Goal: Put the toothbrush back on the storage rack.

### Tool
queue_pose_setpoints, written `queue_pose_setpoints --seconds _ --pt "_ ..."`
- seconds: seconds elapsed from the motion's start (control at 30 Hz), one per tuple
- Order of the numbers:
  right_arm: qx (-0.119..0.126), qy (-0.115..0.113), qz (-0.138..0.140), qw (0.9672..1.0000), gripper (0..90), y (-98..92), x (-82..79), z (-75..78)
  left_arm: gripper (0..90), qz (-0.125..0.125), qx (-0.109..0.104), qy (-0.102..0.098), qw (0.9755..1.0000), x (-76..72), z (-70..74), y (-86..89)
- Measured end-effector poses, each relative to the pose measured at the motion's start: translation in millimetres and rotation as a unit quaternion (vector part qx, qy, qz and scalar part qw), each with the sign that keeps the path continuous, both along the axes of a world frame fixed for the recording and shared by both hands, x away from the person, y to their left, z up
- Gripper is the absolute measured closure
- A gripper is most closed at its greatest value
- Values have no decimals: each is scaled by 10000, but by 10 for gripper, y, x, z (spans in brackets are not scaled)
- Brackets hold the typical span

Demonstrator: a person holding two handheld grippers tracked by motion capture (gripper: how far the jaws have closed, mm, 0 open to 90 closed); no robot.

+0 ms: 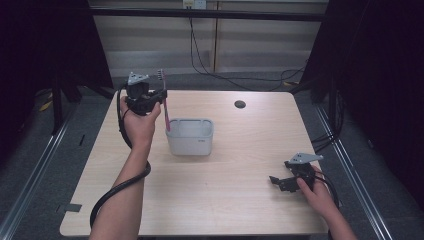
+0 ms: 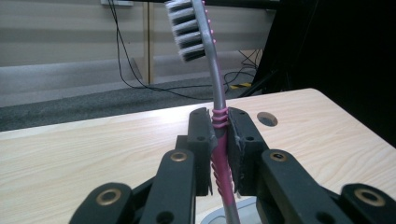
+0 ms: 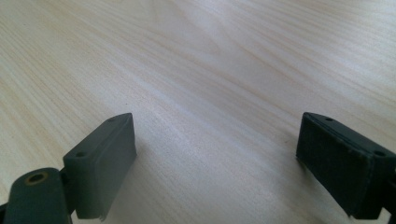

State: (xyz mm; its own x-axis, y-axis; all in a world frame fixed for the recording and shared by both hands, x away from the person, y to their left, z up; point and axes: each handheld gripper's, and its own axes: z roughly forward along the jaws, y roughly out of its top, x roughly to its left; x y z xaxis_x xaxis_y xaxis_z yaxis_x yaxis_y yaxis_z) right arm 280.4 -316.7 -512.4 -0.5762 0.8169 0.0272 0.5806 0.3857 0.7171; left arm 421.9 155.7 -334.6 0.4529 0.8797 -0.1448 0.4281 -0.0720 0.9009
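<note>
Left gripper view, left gripper (image 2: 219,140) pinching upright pink toothbrush (image 2: 215,100) mid-handle, bristles above, right gripper (image 3: 215,163) spread over table (image 3: 210,70)

The high view is dimly and evenly lit from above; the desk (image 1: 240,150) is the brightest area, while both sides are lost in near-black. Soft, short shadows are cast beside the bin (image 1: 190,136). The picture is slightly soft and grainy, with mild bending at the edges. In the left gripper view, the brush (image 2: 218,116) is rendered sharply, and the far wall less so. In the right gripper view, a pale sheen is seen across the wood grain, and the near jaws are blurred.
</note>
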Motion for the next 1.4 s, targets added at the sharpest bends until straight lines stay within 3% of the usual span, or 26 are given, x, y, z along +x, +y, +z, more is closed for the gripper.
queue_pose_setpoints --seconds 0.27,0.9,1.4 --pt "2 0 -1 10000 114 0 0 0 805 8 79 -54 10000 36 -81 -58" --pt "3 4 -5 10000 113 1 -1 0 804 30 167 34 9999 28 -265 -80" --pt "2 3 -4 10000 114 0 -1 0 804 63 109 136 9998 -10 -394 -69"
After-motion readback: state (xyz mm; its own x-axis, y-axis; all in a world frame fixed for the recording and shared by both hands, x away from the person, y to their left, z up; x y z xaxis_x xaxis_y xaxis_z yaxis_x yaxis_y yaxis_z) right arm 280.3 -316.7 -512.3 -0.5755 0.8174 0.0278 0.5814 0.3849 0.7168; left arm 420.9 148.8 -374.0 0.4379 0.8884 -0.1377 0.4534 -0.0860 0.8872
